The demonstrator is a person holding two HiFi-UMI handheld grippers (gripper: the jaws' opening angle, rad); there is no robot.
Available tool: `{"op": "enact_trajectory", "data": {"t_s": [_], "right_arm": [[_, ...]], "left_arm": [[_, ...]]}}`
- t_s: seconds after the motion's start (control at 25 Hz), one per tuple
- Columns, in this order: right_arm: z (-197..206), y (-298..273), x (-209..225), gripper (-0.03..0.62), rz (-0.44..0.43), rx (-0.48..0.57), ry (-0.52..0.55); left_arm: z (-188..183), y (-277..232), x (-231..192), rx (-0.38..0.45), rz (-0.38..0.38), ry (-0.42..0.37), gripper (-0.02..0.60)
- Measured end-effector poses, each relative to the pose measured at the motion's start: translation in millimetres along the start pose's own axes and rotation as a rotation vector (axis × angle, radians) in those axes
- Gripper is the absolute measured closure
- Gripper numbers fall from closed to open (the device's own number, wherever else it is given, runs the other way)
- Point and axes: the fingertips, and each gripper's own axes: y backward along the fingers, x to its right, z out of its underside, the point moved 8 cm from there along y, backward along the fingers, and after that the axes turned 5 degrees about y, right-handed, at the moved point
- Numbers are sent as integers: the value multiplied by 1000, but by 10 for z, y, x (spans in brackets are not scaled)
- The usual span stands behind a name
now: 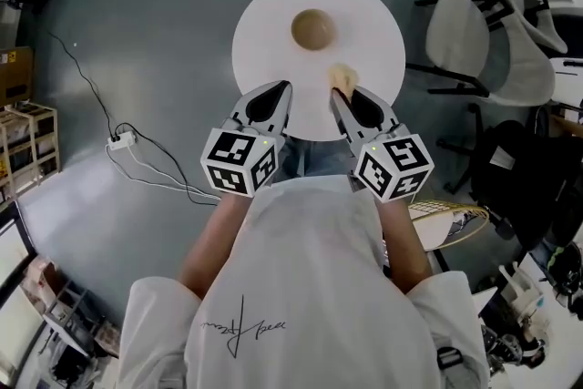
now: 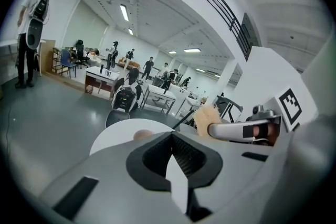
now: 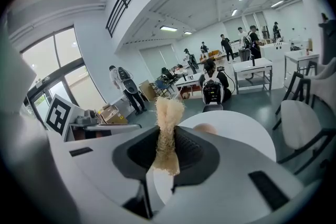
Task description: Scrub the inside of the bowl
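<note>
Room: a grey floor [image 1: 137,41] is seen around a round white desk [image 1: 264,41], with chairs [image 1: 460,36] at its right.
Bowl: a small tan bowl [image 1: 312,29] is set upright near the middle of the desk, touched by nothing.
Right tool: the right tool [image 1: 339,94] is clamped on a pale fibrous scrubber [image 1: 342,77], whose long axis runs along the jaws and out past their tips.
Left tool: the left tool [image 1: 284,88] is closed on nothing, its jaws pressed together.
Key relation: the bowl is placed ahead of both tools, between their lines and slightly left of the scrubber's tip, with bare desk between.
Nearer: the scrubber's free end is judged closest to the bowl, the left tool only a little farther.
Next move: a reach forward, slightly leftward and down is judged necessary before the scrubber is inside the bowl.
</note>
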Motion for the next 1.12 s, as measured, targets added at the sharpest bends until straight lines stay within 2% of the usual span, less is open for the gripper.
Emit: {"op": "enact_trajectory", "data": {"t_s": [0.4,0.68,1.12], "right_arm": [[18,-237,299,507,-39,-75,51],[140,-449,462,506,-68,-143,50],[160,-739,752,505,-85,-166,25]], "left_arm": [[35,-308,-206,-11,-56,56,577],[124,-541,-355,-25,-91,137,577],[173,-893,-687,-59,-146,211,577]]}}
